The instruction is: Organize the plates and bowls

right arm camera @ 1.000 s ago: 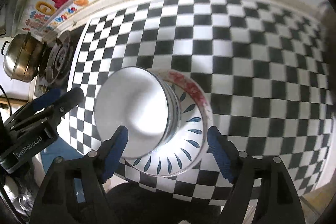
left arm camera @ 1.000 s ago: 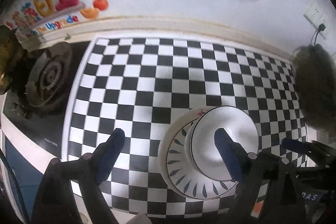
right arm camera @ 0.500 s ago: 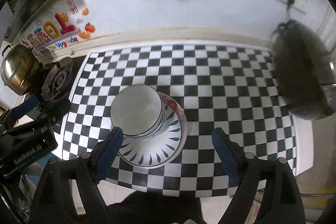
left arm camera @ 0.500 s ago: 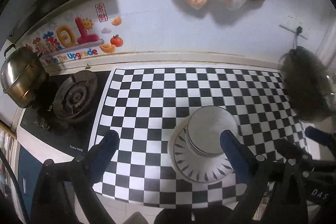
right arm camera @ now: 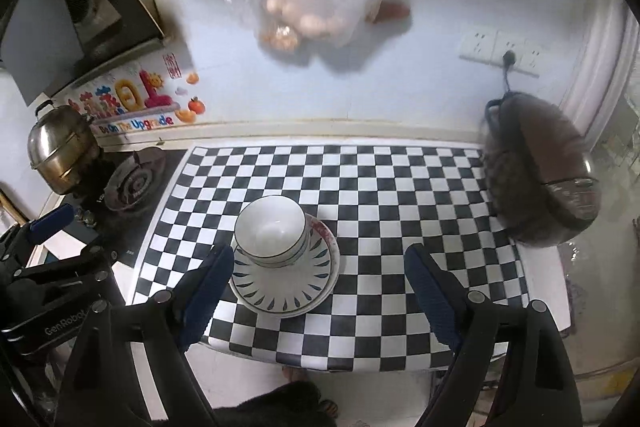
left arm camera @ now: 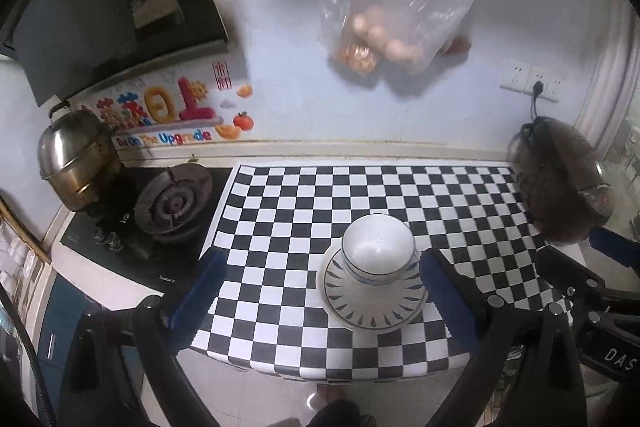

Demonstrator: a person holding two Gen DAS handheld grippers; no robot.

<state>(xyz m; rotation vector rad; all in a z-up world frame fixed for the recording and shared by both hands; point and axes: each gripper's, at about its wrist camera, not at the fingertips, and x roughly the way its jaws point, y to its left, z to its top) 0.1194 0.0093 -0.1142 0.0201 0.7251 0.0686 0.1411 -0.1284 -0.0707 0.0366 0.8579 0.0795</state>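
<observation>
A stack of white bowls (left arm camera: 377, 250) stands on a stack of blue-leaf plates (left arm camera: 374, 307) near the front of the checkered counter (left arm camera: 304, 211). The same bowls (right arm camera: 272, 229) and plates (right arm camera: 284, 287) show in the right wrist view. My left gripper (left arm camera: 320, 291) is open and empty, held high above and in front of the stack. My right gripper (right arm camera: 318, 287) is open and empty, also high and back from the stack. Each gripper shows at the edge of the other's view.
A gas stove (left arm camera: 172, 203) with a steel pot (left arm camera: 74, 159) stands to the left. A dark rice cooker (left arm camera: 560, 183) sits at the right end. A plastic bag of eggs (left arm camera: 396, 27) hangs on the wall. The counter's front edge (left arm camera: 320, 371) is below me.
Both grippers have pulled up and back from the stack, empty. The bowls and plates now look smaller and stay stacked on the counter.
</observation>
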